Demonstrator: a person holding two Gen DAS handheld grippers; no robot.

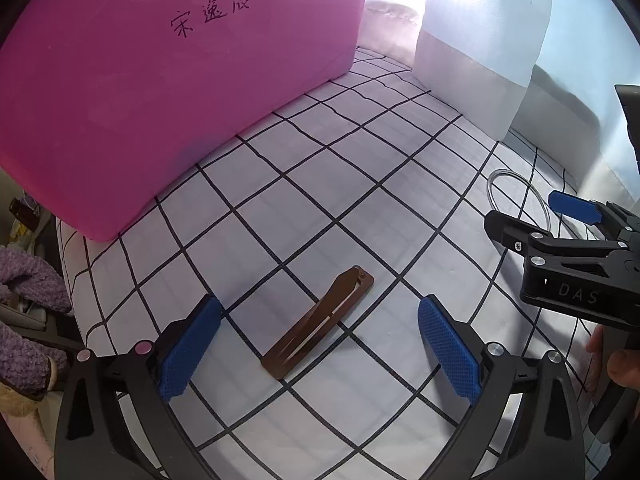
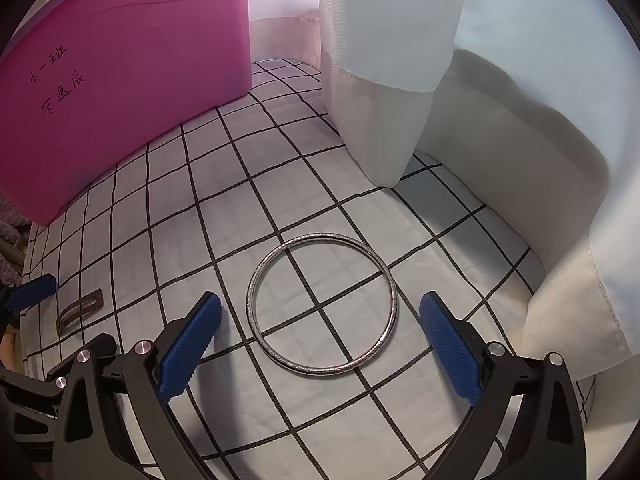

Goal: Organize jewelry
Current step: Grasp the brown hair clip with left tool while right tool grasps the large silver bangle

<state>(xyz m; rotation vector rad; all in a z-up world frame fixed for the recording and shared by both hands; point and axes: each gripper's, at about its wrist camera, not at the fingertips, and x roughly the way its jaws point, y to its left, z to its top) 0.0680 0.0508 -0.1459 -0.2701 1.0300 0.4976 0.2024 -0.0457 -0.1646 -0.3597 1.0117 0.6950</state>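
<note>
A brown hair clip [image 1: 320, 324] lies flat on the checked cloth [image 1: 360, 184], between the fingers of my open left gripper [image 1: 320, 344] and untouched. It also shows at the left of the right wrist view [image 2: 80, 309]. A silver bangle [image 2: 322, 306] lies flat on the cloth between the fingers of my open right gripper [image 2: 320, 344]. In the left wrist view the bangle [image 1: 518, 190] shows at the right, partly hidden behind the right gripper [image 1: 540, 220]. Both grippers are empty.
A large pink box [image 1: 168, 92] with handwritten characters stands at the back left, also in the right wrist view [image 2: 120, 80]. White curtains [image 2: 384, 80] hang onto the cloth at the back and right. Purple knitted items [image 1: 28, 312] lie beyond the cloth's left edge.
</note>
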